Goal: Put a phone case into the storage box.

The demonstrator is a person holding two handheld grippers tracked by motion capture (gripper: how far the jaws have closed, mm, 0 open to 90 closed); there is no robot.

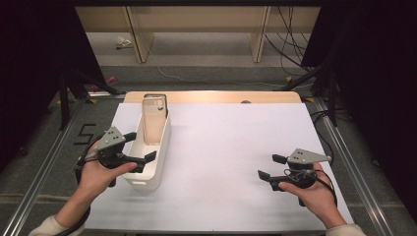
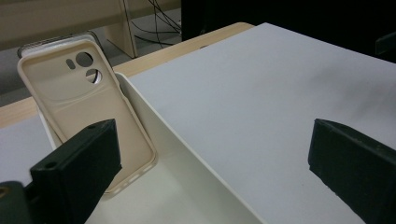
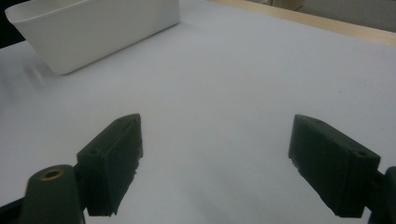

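Observation:
A beige phone case (image 1: pixel 154 120) (image 2: pixel 88 112) leans upright against the far end of a long white bin (image 1: pixel 160 162) (image 2: pixel 187 154) (image 3: pixel 93 28) on the left of the white table sheet (image 1: pixel 231 147). A second, clear case edge shows behind it. My left gripper (image 1: pixel 140 146) (image 2: pixel 210 163) hovers open over the bin's near half, one jaw inside the bin line, the other over the sheet, holding nothing. My right gripper (image 1: pixel 271 166) (image 3: pixel 215 163) is open low over the sheet at the right, empty, pointing toward the bin.
The white sheet covers a wooden table (image 1: pixel 211 96) whose far edge shows. Metal rails (image 1: pixel 44 162) flank both sides. Beyond lie grey floor, cables (image 1: pixel 290 44) and wooden furniture legs (image 1: pixel 140 39).

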